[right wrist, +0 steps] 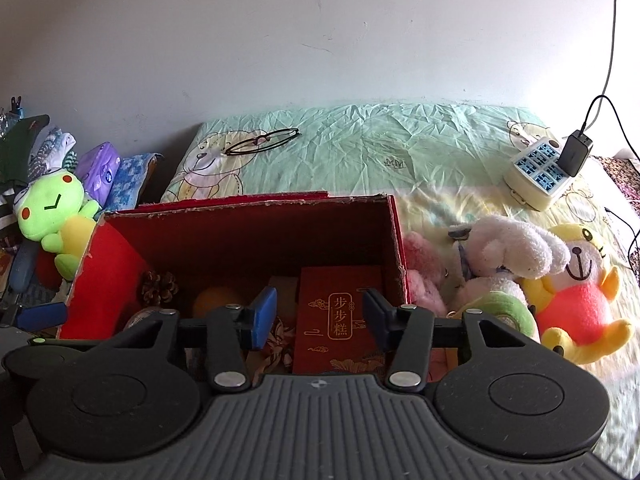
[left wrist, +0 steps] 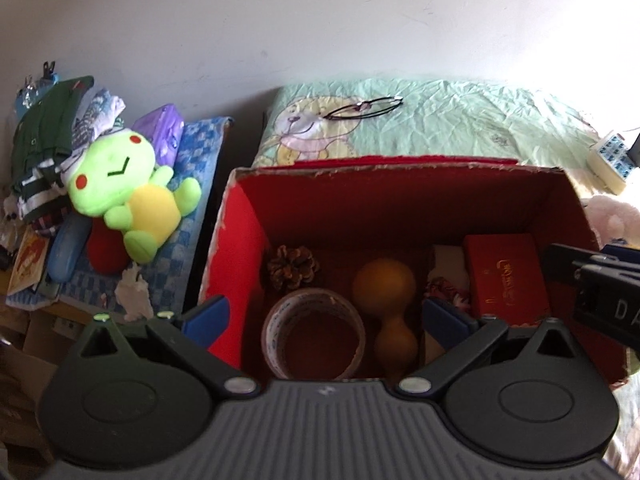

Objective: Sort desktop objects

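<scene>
An open red cardboard box (left wrist: pixel 400 168) (right wrist: pixel 248 204) stands on the bed. Inside lie a pinecone (left wrist: pixel 294 266) (right wrist: pixel 160 286), a clear tape roll (left wrist: pixel 312 332), a tan gourd (left wrist: pixel 388 300) (right wrist: pixel 214 298) and a red gift box (left wrist: pixel 506 276) (right wrist: pixel 340 320) with gold lettering. My left gripper (left wrist: pixel 325 316) hangs open over the tape roll and gourd, holding nothing. My right gripper (right wrist: pixel 319 314) (left wrist: pixel 600 292) is open above the gift box, its left pad apart from the box. Glasses (left wrist: pixel 362 109) (right wrist: pixel 262 141) lie on the green sheet behind the box.
A green frog plush (left wrist: pixel 120 184) (right wrist: pixel 52 208) and piled clothes sit left of the box. To its right lie a pink plush (right wrist: pixel 420 276), a white plush (right wrist: pixel 508 256) and a yellow bear (right wrist: pixel 580 300). A power strip (right wrist: pixel 540 172) with a charger sits far right.
</scene>
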Available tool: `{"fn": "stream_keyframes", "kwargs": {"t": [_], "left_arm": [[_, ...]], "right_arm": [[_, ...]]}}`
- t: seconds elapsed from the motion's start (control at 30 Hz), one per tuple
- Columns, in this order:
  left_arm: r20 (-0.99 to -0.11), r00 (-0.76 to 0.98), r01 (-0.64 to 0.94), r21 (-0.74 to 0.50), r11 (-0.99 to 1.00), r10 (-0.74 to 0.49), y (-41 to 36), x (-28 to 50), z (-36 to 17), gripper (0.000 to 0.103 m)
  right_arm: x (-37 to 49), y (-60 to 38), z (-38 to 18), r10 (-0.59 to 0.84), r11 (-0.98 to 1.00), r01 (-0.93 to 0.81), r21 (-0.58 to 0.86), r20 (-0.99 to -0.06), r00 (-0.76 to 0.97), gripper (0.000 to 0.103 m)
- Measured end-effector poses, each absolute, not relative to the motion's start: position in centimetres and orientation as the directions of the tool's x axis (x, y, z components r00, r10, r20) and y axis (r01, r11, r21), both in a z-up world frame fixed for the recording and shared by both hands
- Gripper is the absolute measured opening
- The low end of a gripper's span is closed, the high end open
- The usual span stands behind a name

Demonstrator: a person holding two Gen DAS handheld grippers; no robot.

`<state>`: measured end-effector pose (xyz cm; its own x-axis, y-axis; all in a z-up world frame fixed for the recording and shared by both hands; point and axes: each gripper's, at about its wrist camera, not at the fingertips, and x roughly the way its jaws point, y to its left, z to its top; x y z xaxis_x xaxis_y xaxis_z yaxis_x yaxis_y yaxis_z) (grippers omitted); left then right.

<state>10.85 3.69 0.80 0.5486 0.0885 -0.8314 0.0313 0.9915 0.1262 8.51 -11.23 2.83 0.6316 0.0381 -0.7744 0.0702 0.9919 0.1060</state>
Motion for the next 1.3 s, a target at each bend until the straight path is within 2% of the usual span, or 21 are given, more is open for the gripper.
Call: {"fn": "stream_keyframes", "kwargs": {"t": [0.53,1.3], "left_arm": [[-0.887,0.455,0.056,0.114,0.992,0.076,3.0,12.8,-2.5,0.102],[-0.93,0.366,0.077,0.071,0.995,0.038,3.3,13.0,-4.8,0.102]], "right_arm": [[9.7,-11.6,-0.5,0.087,0.987,0.064,0.146,-0.831,0.55,0.047],[9.2,-11.5,-1.6,0.053,0.987,0.1,0.123,-0.851,0.522,0.042]]}}
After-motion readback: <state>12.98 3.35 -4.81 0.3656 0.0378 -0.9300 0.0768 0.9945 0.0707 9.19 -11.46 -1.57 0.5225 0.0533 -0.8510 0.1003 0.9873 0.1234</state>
